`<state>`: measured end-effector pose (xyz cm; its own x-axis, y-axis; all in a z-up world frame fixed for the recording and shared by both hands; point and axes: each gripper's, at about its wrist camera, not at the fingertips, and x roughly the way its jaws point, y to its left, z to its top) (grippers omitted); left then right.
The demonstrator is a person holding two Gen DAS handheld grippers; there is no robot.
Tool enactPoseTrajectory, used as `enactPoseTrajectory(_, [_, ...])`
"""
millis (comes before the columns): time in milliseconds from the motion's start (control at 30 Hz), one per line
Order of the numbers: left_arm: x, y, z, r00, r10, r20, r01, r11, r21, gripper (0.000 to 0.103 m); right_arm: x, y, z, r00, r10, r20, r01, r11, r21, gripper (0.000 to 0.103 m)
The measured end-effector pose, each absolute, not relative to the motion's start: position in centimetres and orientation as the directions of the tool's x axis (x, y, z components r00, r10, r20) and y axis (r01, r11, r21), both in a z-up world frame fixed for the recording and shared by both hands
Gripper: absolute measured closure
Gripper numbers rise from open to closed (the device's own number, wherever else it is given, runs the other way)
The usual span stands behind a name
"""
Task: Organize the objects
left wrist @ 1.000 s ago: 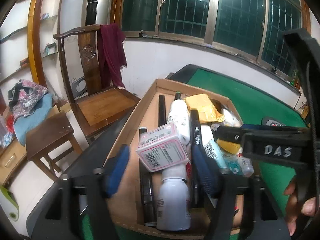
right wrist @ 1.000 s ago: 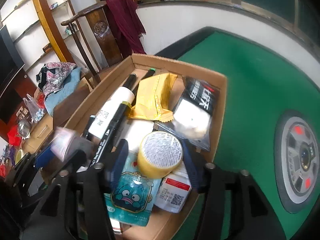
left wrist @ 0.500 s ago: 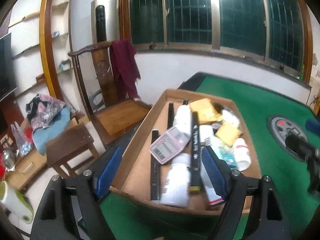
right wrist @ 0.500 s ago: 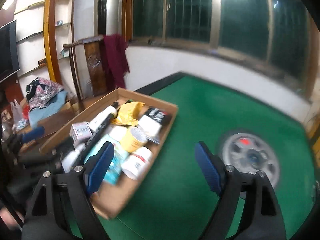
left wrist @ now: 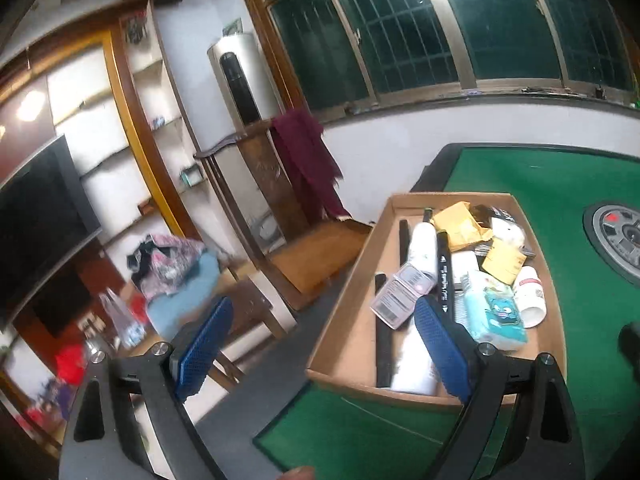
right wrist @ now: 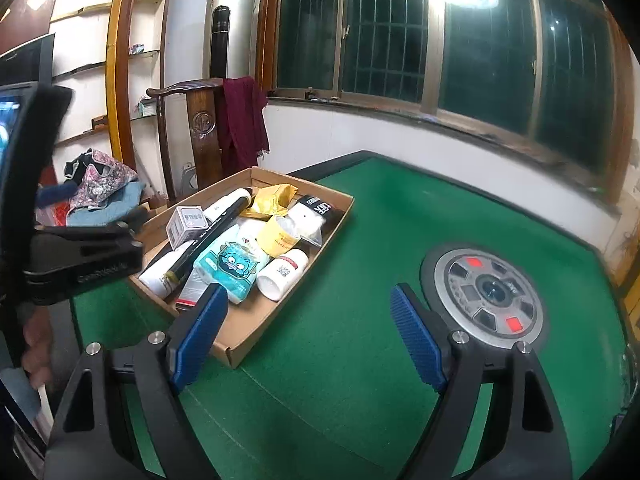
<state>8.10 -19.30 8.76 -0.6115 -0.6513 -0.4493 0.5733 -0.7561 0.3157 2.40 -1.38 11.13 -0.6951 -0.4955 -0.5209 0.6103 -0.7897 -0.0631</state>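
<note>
Black television (left wrist: 36,220) shows only in the left wrist view.

My right claw (right wrist: 308,336) hangs wide and empty over the green bench (right wrist: 360,360). A cardboard box (right wrist: 256,332) of bottles, packets and a black marker (right wrist: 208,236) sits beyond its left finger, my left claw (right wrist: 80,256) beside the box.

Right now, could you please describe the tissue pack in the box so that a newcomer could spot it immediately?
On the green table sits an open cardboard box full of small items. Near its front end, between a black marker and a white bottle, lies the tissue pack: the only pale teal thing, printed with a blue cartoon face.
</note>
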Motion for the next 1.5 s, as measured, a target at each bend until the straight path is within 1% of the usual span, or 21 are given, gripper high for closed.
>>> enactPoseTrajectory(100, [8.6,-19.7,8.8,-0.646,-0.614,-0.453,0.563,-0.784,0.261,0.014,2.6,-0.8,11.1,-0.693,-0.505,-0.515,0.610,-0.791,-0.045,0.019])
enactPoseTrajectory(200, [8.8,-19.4,8.7,-0.670,-0.594,-0.446,0.543,-0.801,0.252,0.014,2.7,-0.8,11.1,-0.696,-0.505,-0.510,0.607,-0.793,-0.044,0.019])
enactPoseTrajectory(433, [8.7,-19.4,8.3,-0.688,-0.561,-0.461,0.521,-0.824,0.224,0.014,2.9,-1.2,10.7,-0.692,-0.504,-0.517,0.615,-0.787,-0.056,0.019])
enactPoseTrajectory(533, [8.7,-19.3,8.2,-0.690,-0.559,-0.460,0.518,-0.825,0.225,0.014,2.7,-1.4,10.3,-0.676,-0.504,-0.538,0.622,-0.781,-0.051,0.019])
enactPoseTrajectory(667, [8.9,-19.3,8.2,-0.701,-0.539,-0.467,0.511,-0.837,0.197,0.014,2.4,-1.5,9.9,-0.676,-0.481,-0.558,0.607,-0.793,-0.052,0.019])
enactPoseTrajectory(833, [9.0,-19.3,8.2,-0.706,-0.530,-0.470,0.508,-0.841,0.185,0.014,2.9,-1.9,10.0,-0.728,-0.424,-0.539,0.569,-0.812,-0.130,0.019])
enactPoseTrajectory(933, [9.0,-19.5,8.2,-0.711,-0.518,-0.476,0.501,-0.848,0.174,0.014,2.9,-2.4,9.7,-0.740,-0.395,-0.545,0.558,-0.813,-0.168,0.019])
enactPoseTrajectory(1033, [9.1,-19.7,8.3,-0.717,-0.502,-0.483,0.495,-0.855,0.153,0.014,2.8,-2.6,9.3,-0.734,-0.386,-0.559,0.560,-0.810,-0.175,0.019])
enactPoseTrajectory(1500, [9.3,-19.8,8.3,-0.722,-0.488,-0.490,0.494,-0.860,0.128,0.014,3.0,-2.6,9.4,-0.735,-0.393,-0.553,0.567,-0.804,-0.182,0.019])
